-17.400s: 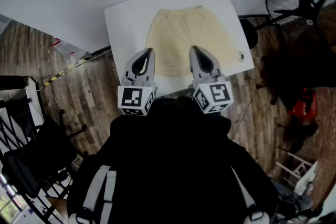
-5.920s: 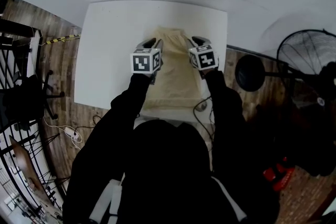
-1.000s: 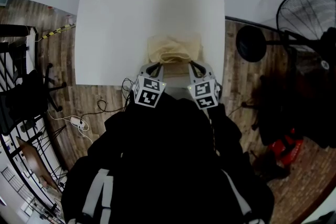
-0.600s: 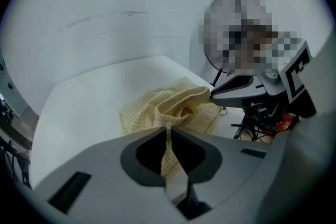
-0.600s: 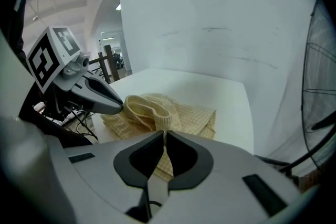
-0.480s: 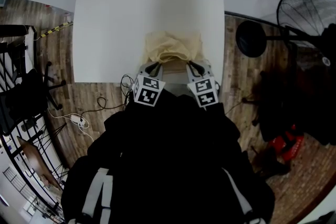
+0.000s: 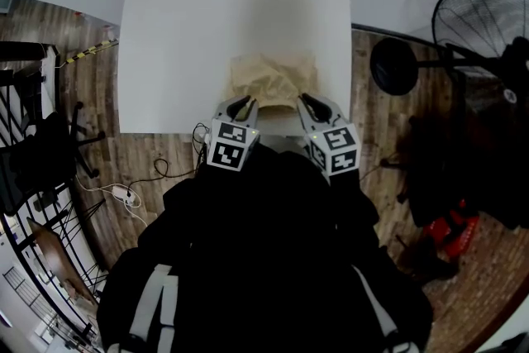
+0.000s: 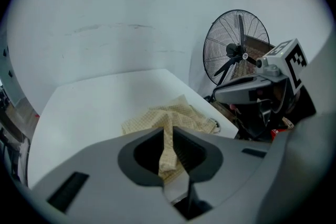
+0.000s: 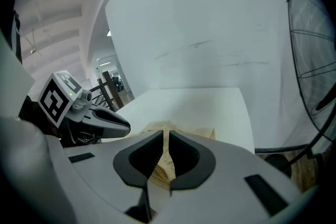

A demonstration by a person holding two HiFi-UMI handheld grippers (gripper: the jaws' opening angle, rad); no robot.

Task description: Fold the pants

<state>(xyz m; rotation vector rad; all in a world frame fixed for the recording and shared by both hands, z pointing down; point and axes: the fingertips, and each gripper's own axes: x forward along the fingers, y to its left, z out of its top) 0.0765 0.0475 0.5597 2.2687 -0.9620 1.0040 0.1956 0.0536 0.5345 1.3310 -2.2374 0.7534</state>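
On the table (image 7: 182, 37), left tool (image 7: 241, 105) and right tool (image 7: 307, 101) pinch pants (image 7: 273, 78).

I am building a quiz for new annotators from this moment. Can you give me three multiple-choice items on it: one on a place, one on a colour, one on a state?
1. Where on the table do the pants lie?
A. At the far left corner
B. By the near edge, right of the middle
C. Hanging over the far edge

2. What colour are the pants?
A. Pale yellow
B. Dark blue
C. Red

3. What are the left gripper and the right gripper doing?
A. Both are open and empty
B. Both are shut on the pants
C. Only the left one holds the pants

Answers:
1 B, as the head view shows the bunched cloth close to the person's side of the table.
2 A, as the cloth is pale yellow in all views.
3 B, as each gripper view shows cloth pinched between the fingers.
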